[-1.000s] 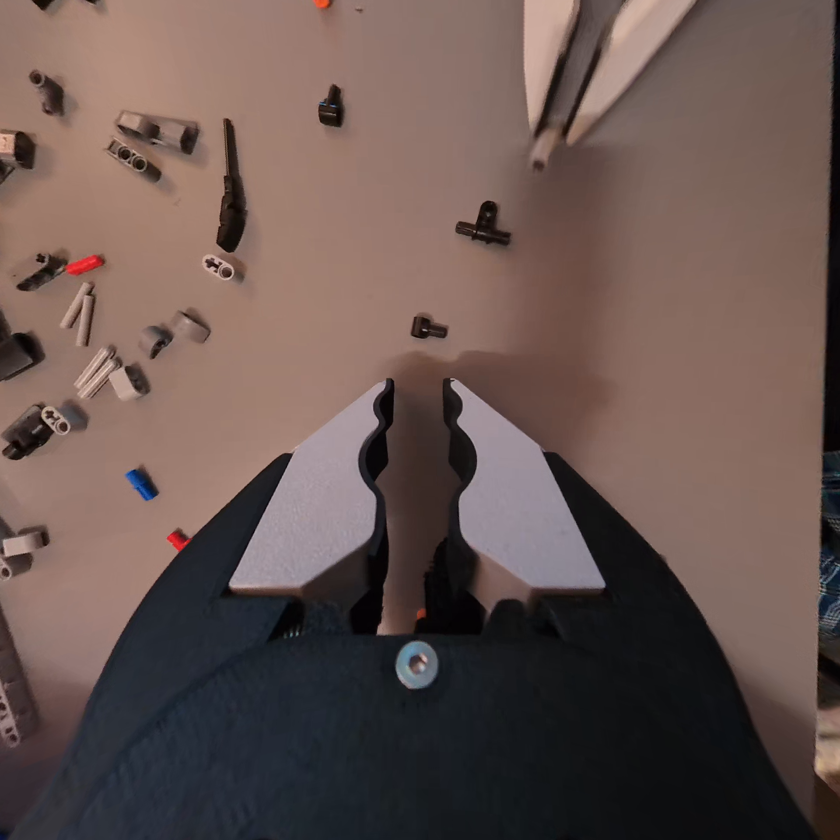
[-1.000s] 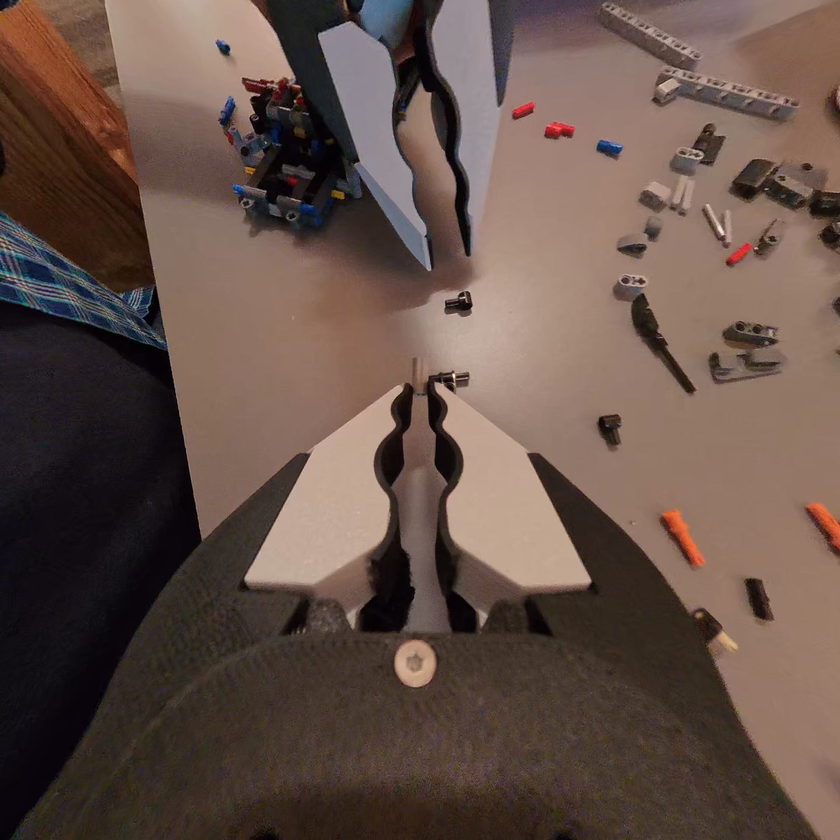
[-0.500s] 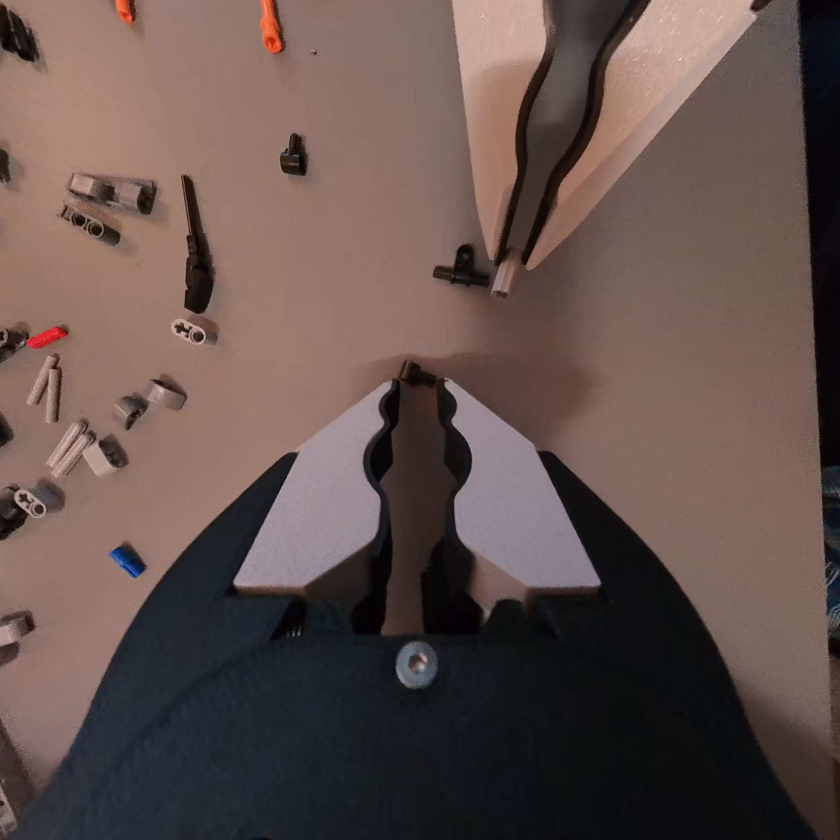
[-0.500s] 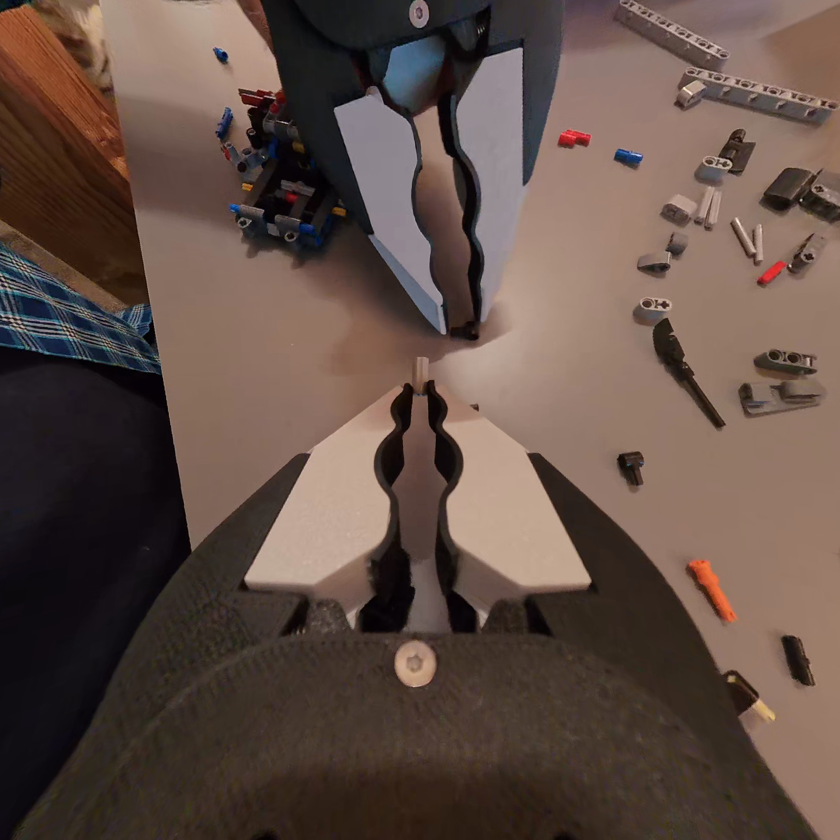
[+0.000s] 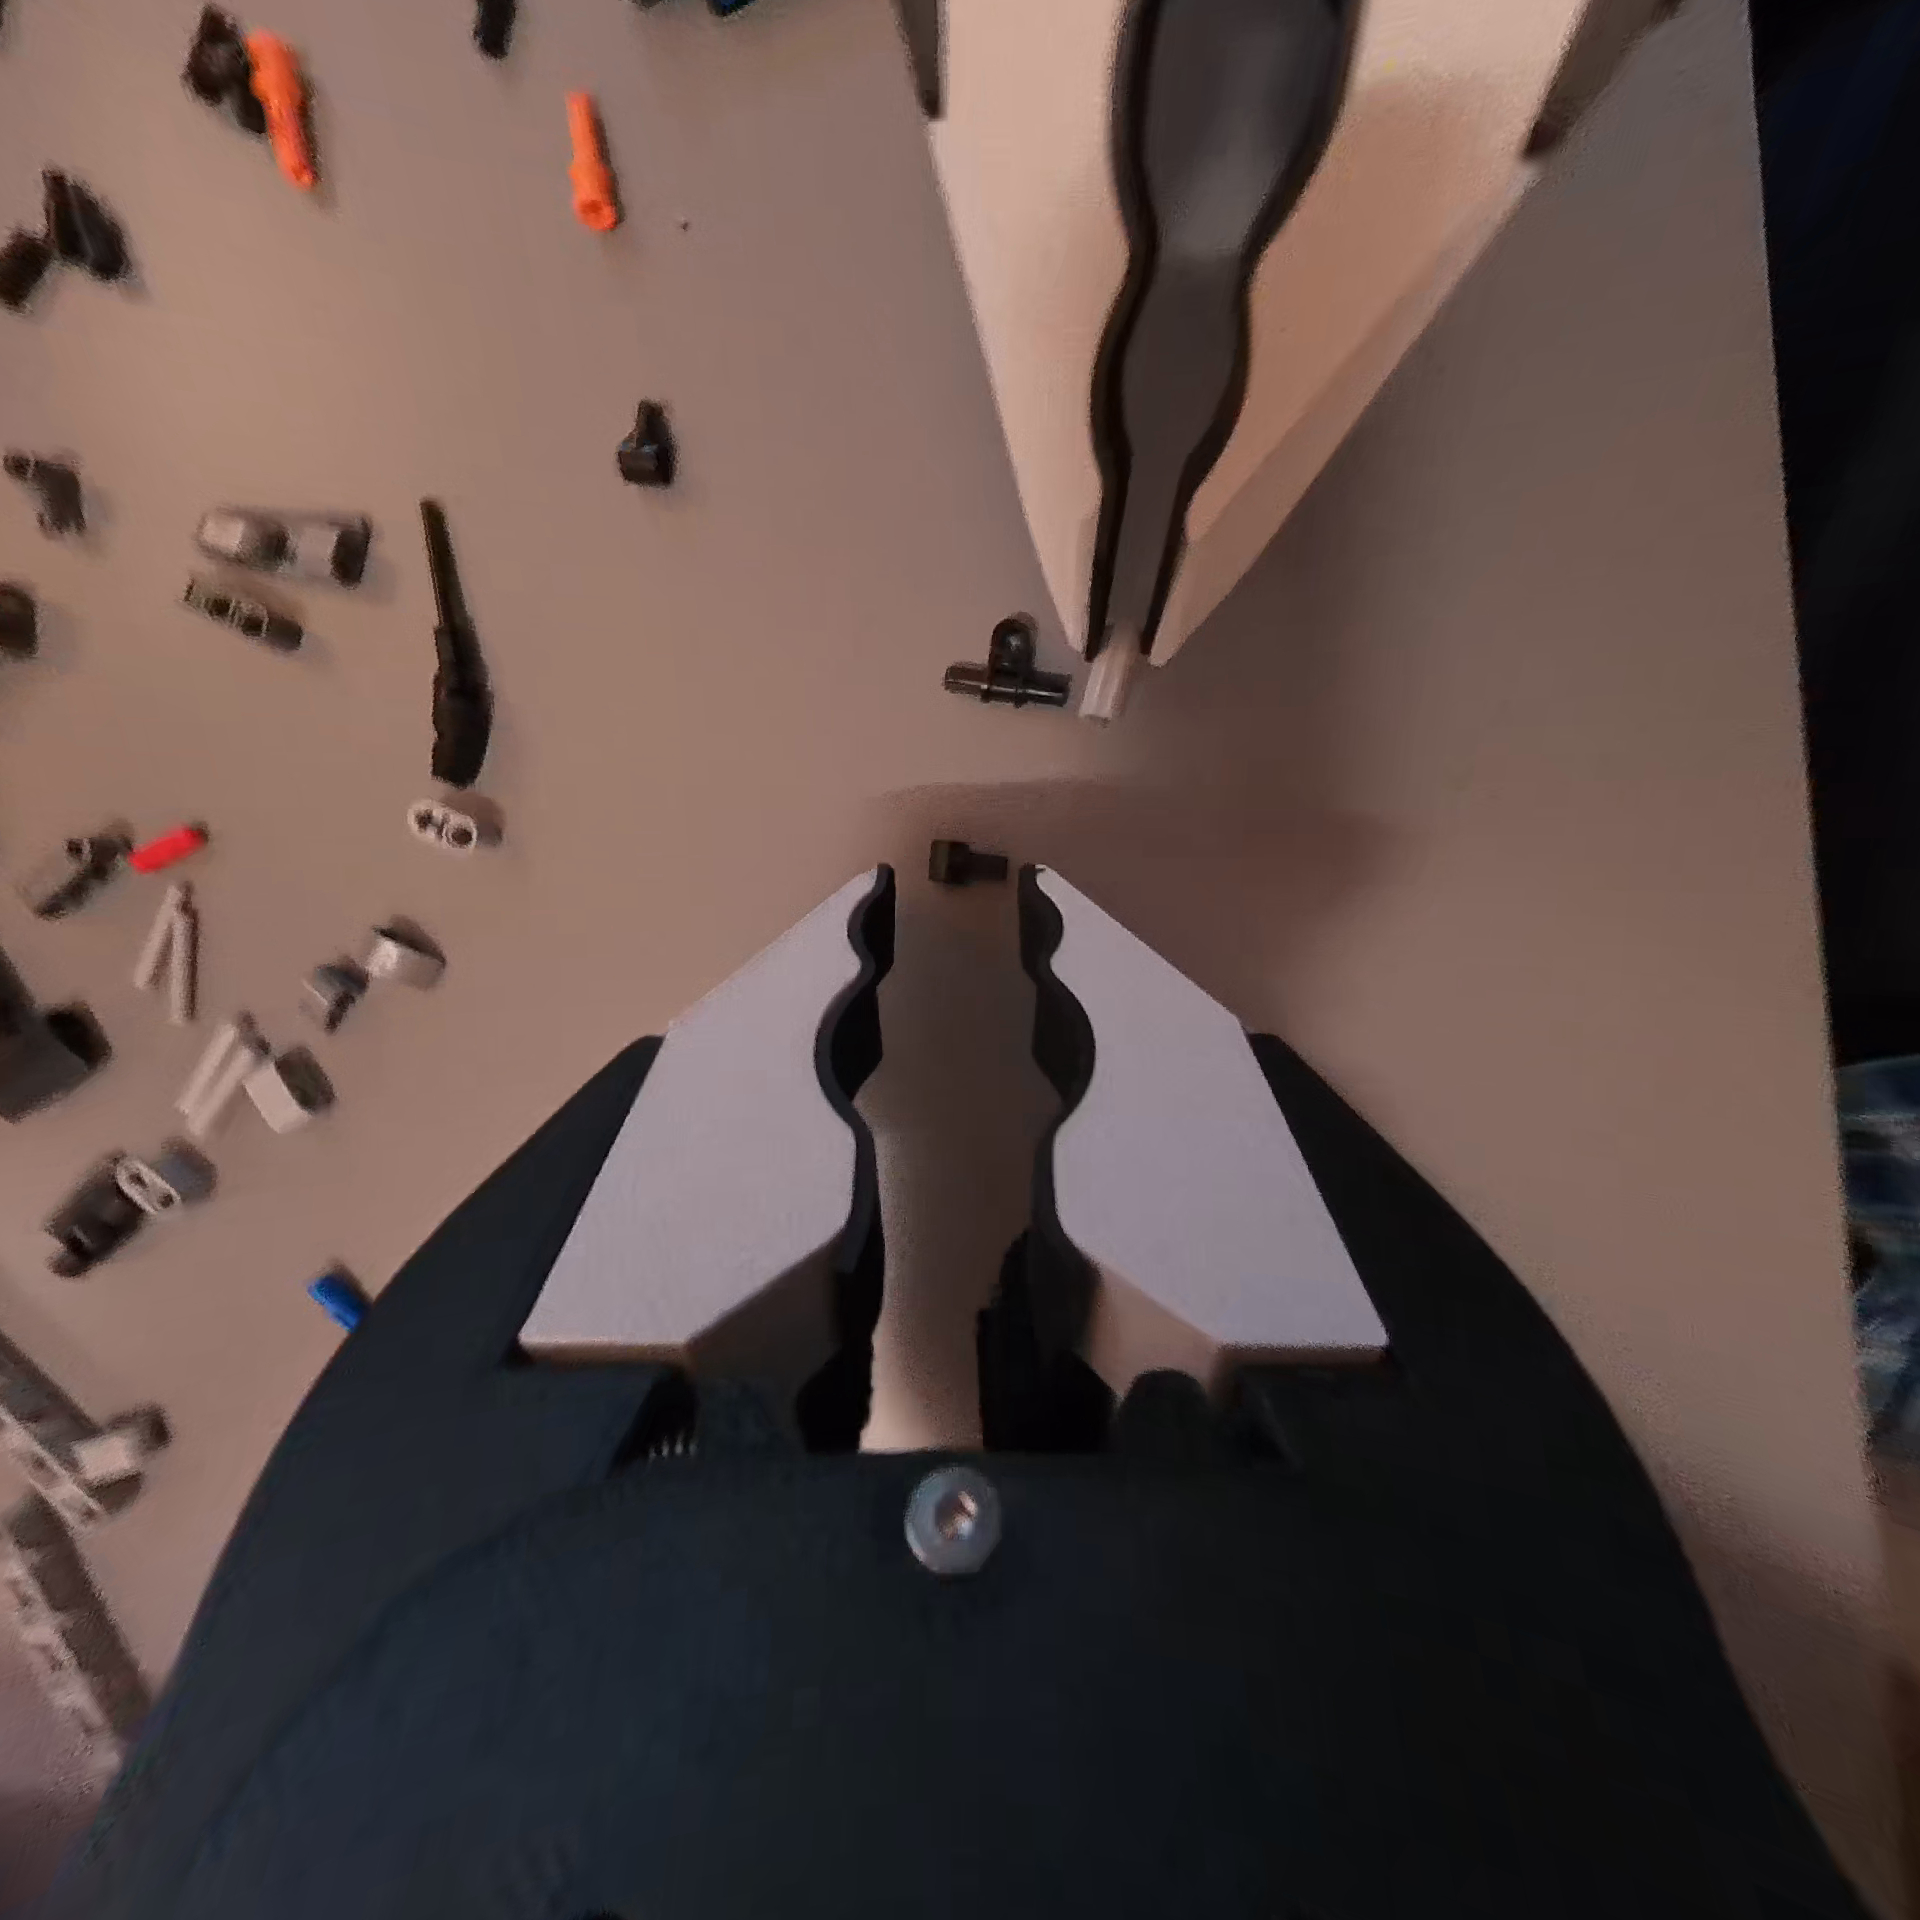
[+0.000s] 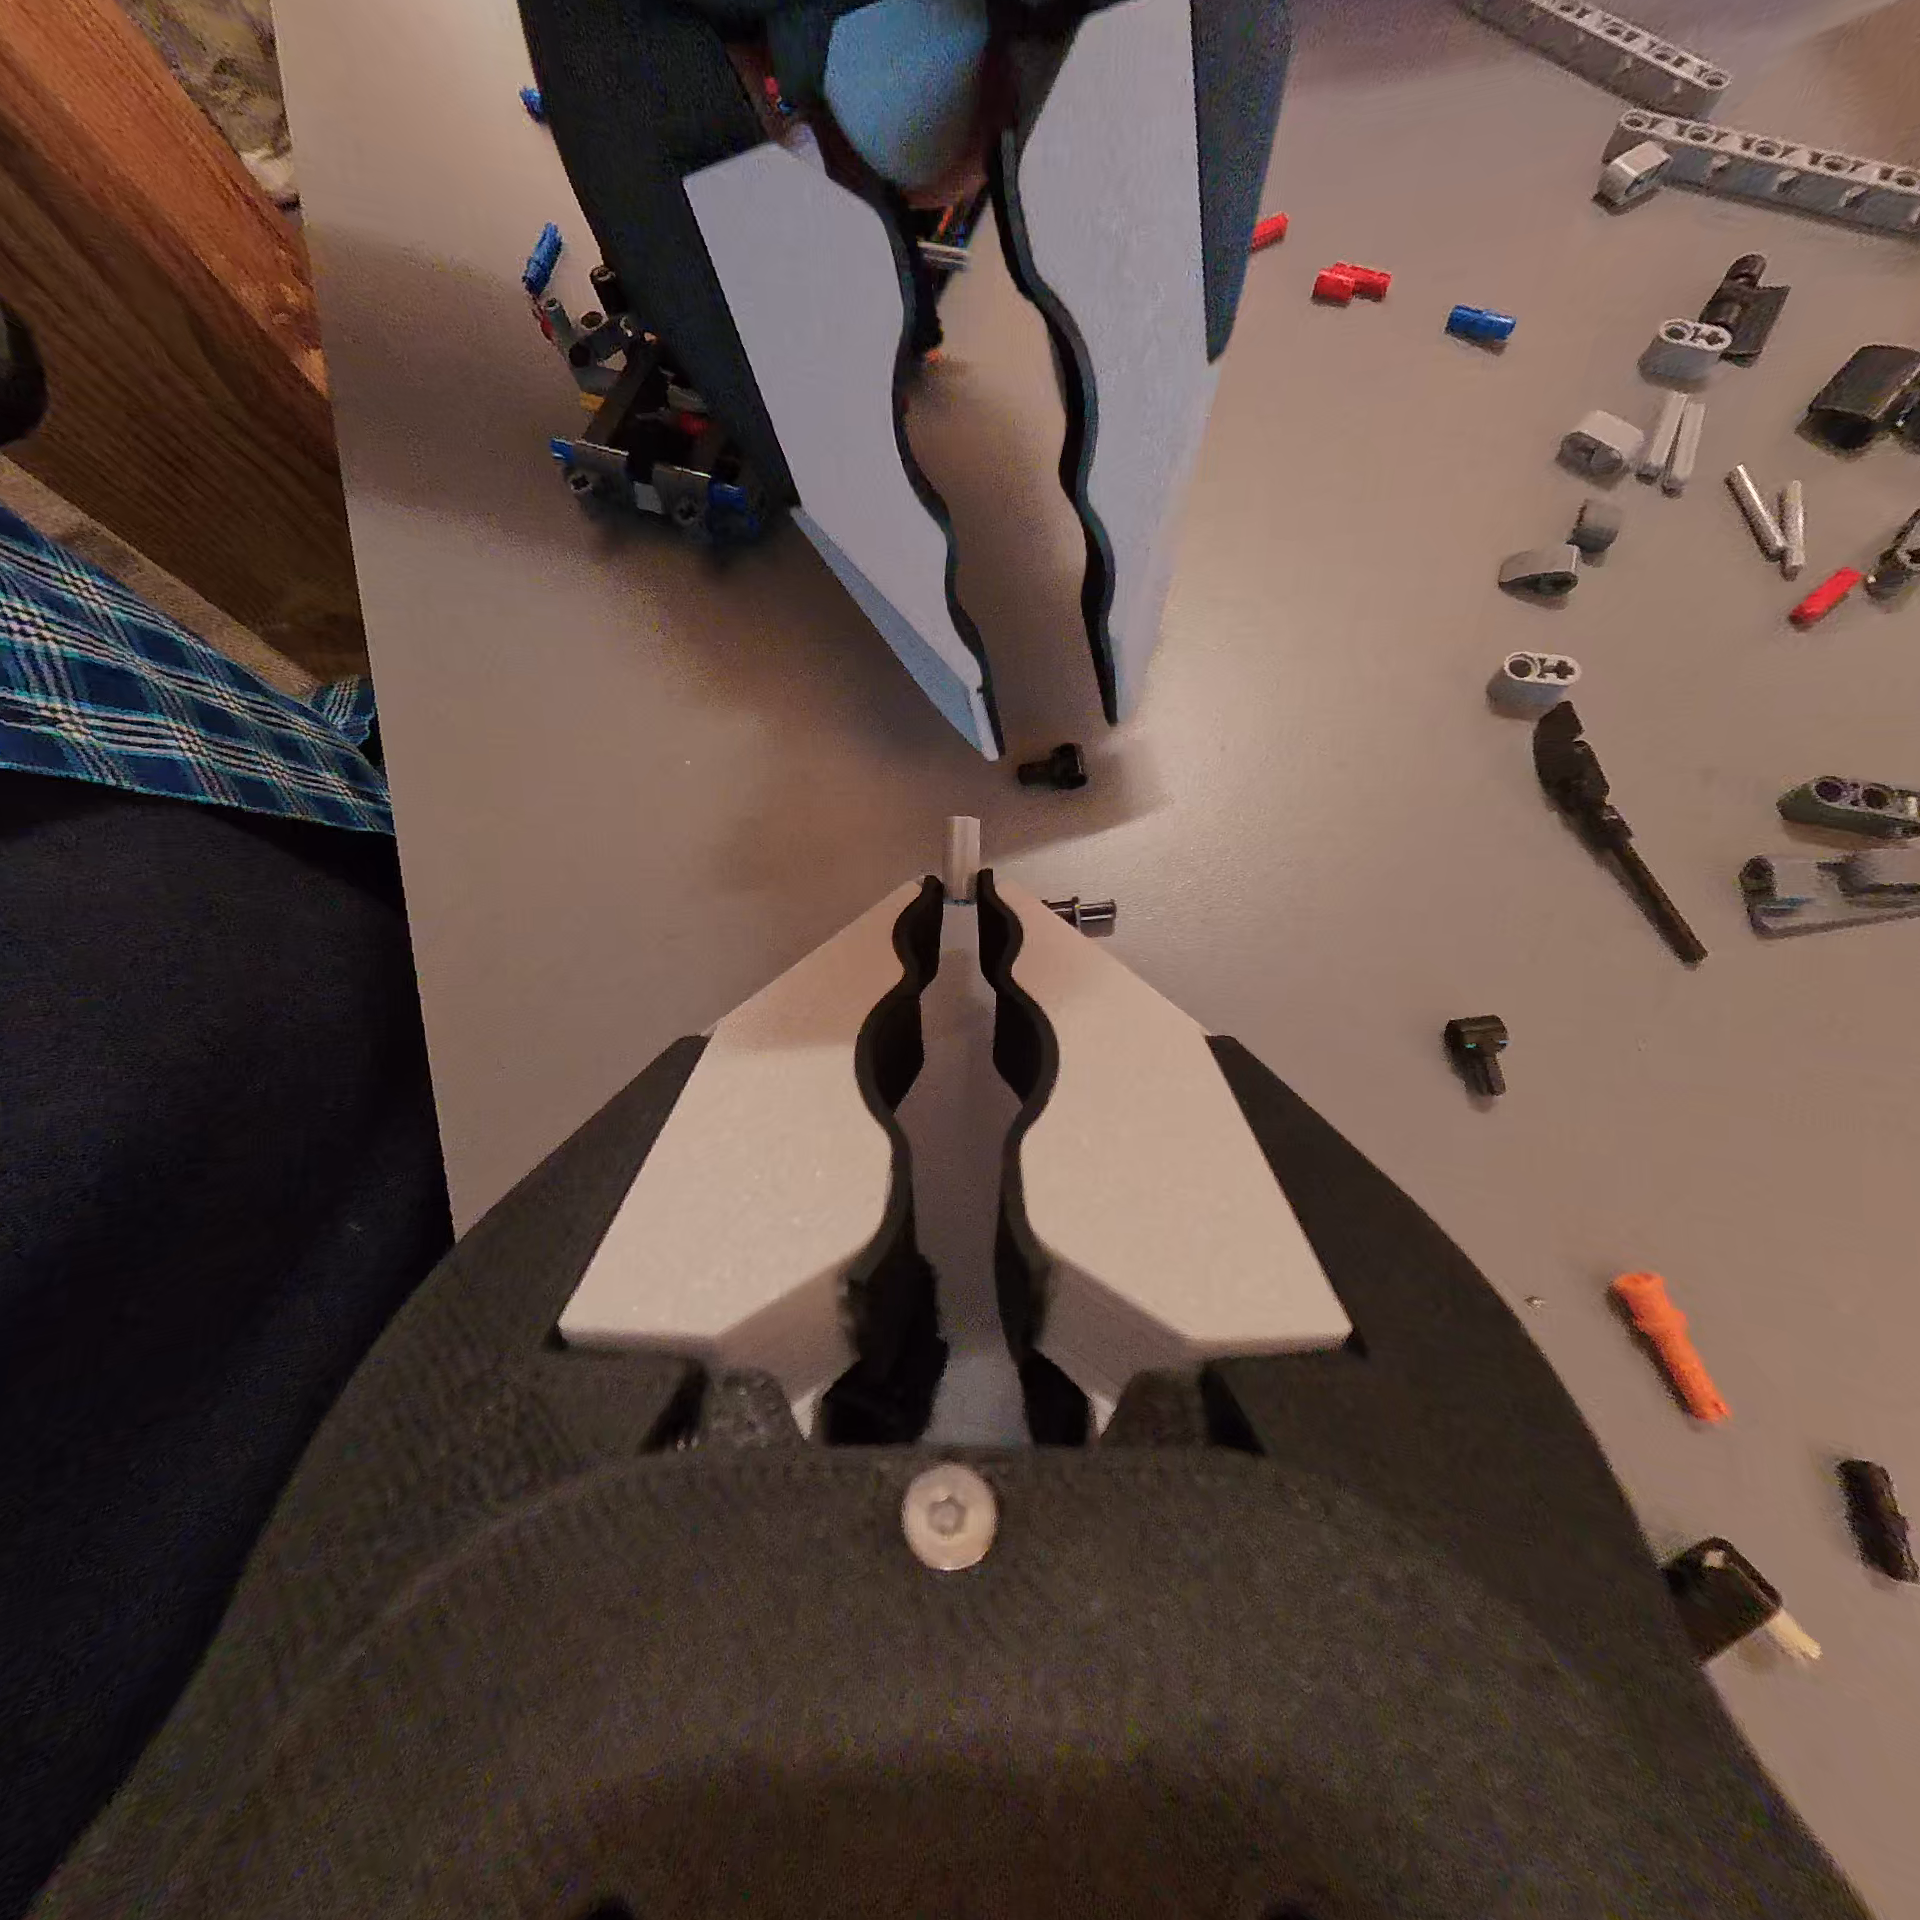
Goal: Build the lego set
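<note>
Black pin (image 5: 966, 862) fronts left gripper (image 5: 956, 883) — T-connector (image 5: 1006, 675) beyond.

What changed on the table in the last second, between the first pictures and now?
The left claw moved forward to the small black peg, narrowed on it half a second ago, then opened; the peg lies loose at its tips. The right claw came nearer. It still grips the short grey rod. The other loose pieces have not moved on the table.
</note>
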